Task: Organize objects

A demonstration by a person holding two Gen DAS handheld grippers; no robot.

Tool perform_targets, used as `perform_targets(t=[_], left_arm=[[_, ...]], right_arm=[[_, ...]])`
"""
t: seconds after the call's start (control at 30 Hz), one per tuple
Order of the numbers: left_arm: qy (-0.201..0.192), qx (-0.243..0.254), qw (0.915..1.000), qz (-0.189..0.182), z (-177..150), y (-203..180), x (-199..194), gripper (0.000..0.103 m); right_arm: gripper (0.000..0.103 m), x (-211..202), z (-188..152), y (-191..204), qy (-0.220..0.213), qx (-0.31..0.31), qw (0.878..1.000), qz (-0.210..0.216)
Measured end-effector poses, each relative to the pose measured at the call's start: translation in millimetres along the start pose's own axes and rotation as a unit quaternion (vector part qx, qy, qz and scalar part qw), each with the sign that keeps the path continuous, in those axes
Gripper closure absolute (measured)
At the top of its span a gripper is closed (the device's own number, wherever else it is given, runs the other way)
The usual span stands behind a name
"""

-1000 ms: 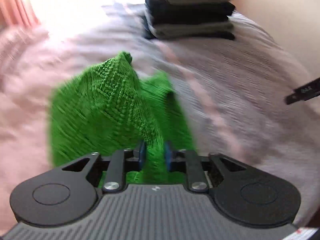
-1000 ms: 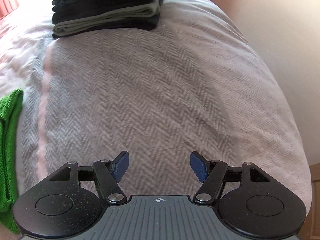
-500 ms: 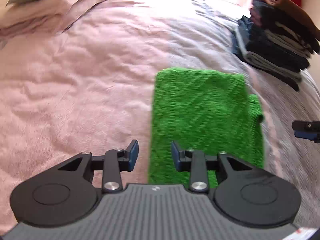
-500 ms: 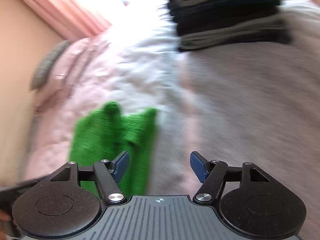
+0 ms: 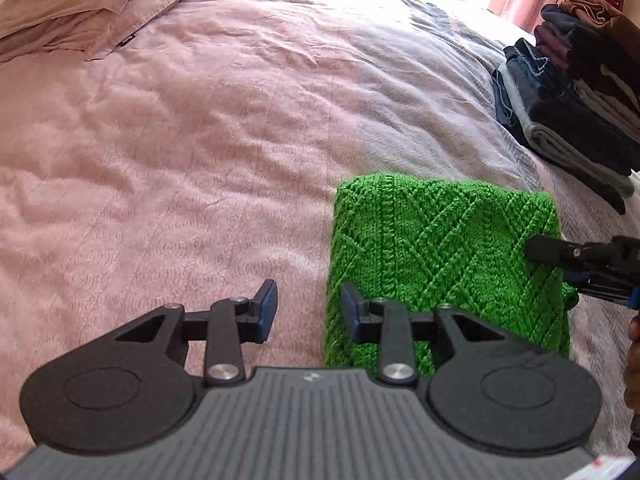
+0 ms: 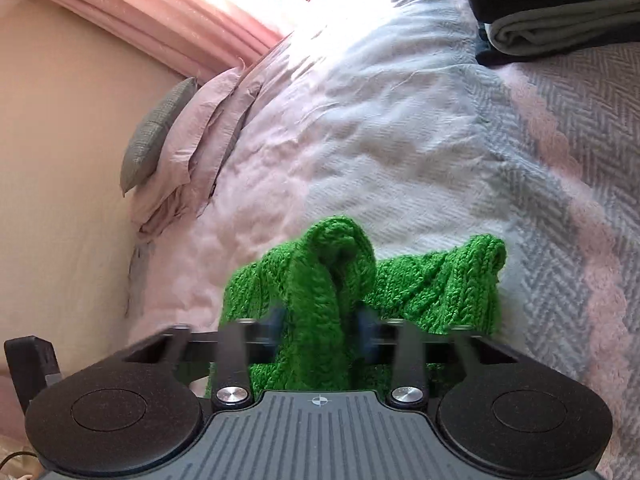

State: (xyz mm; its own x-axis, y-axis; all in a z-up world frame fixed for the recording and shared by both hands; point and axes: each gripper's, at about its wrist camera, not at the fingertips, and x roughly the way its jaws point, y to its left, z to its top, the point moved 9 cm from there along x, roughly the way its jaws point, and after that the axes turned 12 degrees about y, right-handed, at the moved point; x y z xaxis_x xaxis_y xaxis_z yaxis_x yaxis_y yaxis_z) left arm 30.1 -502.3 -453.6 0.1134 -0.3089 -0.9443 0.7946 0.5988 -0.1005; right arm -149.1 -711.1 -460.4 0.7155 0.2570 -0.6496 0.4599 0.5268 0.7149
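Note:
A folded green knit sweater (image 5: 440,248) lies on the bed. My left gripper (image 5: 308,308) is open and empty, just above the sweater's near left edge. My right gripper (image 6: 320,330) is closing on a raised fold of the sweater (image 6: 324,280); its fingers are blurred, with the knit between them. In the left wrist view the right gripper (image 5: 576,260) reaches onto the sweater's right edge.
A stack of folded dark and grey clothes (image 5: 580,92) sits at the right of the bed, also in the right wrist view (image 6: 560,12). Pink pillows (image 5: 80,4) lie at the head. A beige wall (image 6: 60,160) runs along the bed's far side.
My left gripper let go of the sweater, opened and pulled back to the left. My right gripper swung left to the sweater and closed around its edge.

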Motion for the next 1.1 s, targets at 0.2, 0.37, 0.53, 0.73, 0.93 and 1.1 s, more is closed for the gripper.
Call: perform_targets(t=[0.2,0.37,0.53,0.73,0.93,1.1], left_arm=[[-0.001,0.048,0.9978,-0.045,13,-31,-15,0.075],[0.002,0.126,0.9914,-0.035,12,-78,-3,0.073],[-0.008,0.128,0.9917,0.01,6,-77,3,0.067],[0.001,0.109,0.994,0.001,-16,-56,-19,0.068],[0.03,0.056,0.998,-0.007,-57,-37,-34,0.074],[0.041,0.056,0.9976,0.008,-87,-41,-36,0.075]], right_arm=[[0.093,-45,4,8,-0.029,0.039,0.998,-0.051],[0.091,-51,4,-30,0.0,0.062,0.989,-0.133],[0.066,-37,8,-59,0.011,0.096,0.989,-0.11],[0.055,-75,-43,-35,0.004,0.084,0.995,-0.058],[0.099,-54,-101,-30,0.057,0.106,0.993,-0.012],[0.099,-68,-91,-20,0.07,0.054,0.995,-0.055]])
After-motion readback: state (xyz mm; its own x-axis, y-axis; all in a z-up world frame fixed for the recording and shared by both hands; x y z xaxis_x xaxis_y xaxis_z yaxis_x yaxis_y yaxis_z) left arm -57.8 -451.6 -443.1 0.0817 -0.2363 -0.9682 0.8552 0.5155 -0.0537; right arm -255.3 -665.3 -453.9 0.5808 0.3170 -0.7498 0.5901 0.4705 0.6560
